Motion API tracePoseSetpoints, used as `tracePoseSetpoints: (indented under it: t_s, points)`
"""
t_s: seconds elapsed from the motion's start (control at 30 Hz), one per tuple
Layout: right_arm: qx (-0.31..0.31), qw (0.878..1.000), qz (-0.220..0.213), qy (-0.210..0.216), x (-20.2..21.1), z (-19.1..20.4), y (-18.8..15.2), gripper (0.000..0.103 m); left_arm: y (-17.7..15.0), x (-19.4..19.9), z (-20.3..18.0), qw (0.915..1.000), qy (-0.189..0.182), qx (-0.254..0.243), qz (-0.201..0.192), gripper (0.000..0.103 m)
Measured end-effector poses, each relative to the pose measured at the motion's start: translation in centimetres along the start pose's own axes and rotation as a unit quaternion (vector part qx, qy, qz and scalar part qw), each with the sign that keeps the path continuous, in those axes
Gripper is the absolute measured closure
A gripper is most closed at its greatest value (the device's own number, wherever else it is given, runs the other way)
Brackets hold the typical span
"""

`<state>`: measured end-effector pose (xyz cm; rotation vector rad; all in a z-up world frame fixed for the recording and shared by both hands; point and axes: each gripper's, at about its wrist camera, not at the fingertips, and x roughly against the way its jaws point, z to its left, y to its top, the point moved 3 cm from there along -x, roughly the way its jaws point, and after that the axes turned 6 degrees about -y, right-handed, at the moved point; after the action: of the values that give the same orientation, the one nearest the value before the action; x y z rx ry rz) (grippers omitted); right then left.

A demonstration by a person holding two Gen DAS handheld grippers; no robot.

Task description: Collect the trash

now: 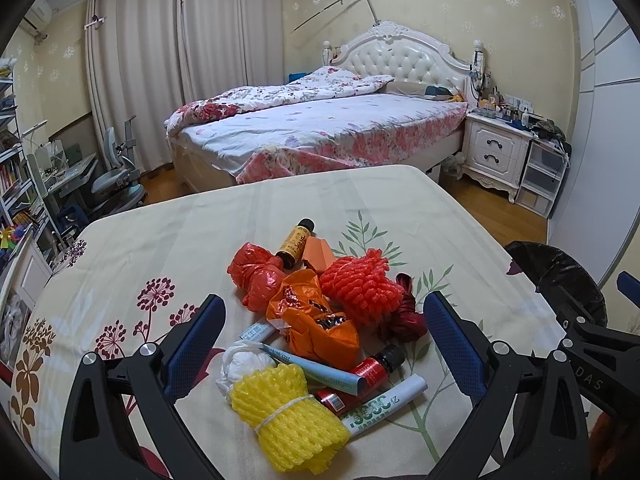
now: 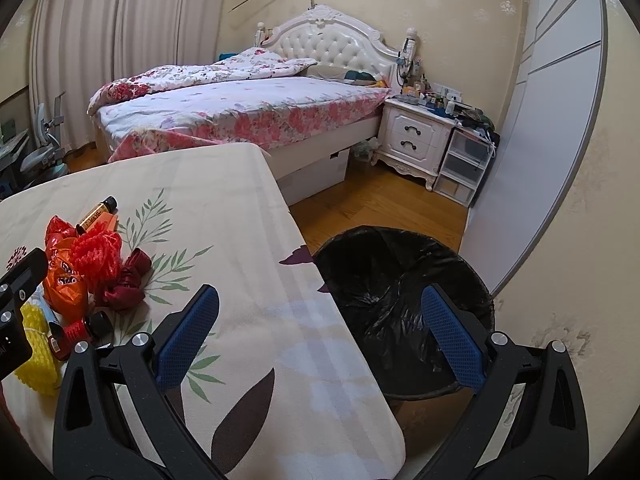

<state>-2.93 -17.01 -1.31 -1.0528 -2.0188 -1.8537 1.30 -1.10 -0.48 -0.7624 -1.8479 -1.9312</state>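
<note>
A cloth-covered worktop (image 1: 200,220) fills the foreground of a bedroom, its right edge beside a bin (image 2: 404,292) lined with a black bag that stands on the wood floor. The trash sits in one heap near the worktop's middle, nothing yet lifted. The left gripper (image 1: 320,344) hangs over the heap with its blue fingers (image 1: 196,344) spread wide and empty; the right gripper (image 2: 320,336), equally wide and empty, straddles the worktop's edge with the bin's mouth just beyond it. Largest in the heap are a yellow foam net (image 1: 288,420) at the near end, a red foam net (image 1: 360,284) at the far right and an orange wrapper (image 1: 320,320) between them; a red bag (image 1: 256,276) lies at the left, a dark red ribbon (image 1: 408,312) at the right. Smaller still are tubes (image 1: 320,368), a red-labelled vial (image 1: 372,368) and a brown bottle (image 1: 296,244) at the back. The sound opening, by the look of it, is the yellow net: nearest, bulky, soft and bound by a band, it should take a firm squeeze across its waist. Lifting straight up would keep the tubes beneath from rolling; the slick wrapper and round vials look likelier to slip.
</note>
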Motion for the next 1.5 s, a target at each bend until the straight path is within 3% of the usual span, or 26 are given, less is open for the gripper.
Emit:
tracePoseSetpoints:
  t_s: [1.5]
  points:
    - [-0.005,1.0,0.005,-0.001,-0.2,-0.9,-0.3,0.004,-0.5,-0.5,0.2,1.0,-0.001,0.002,0.004,0.006]
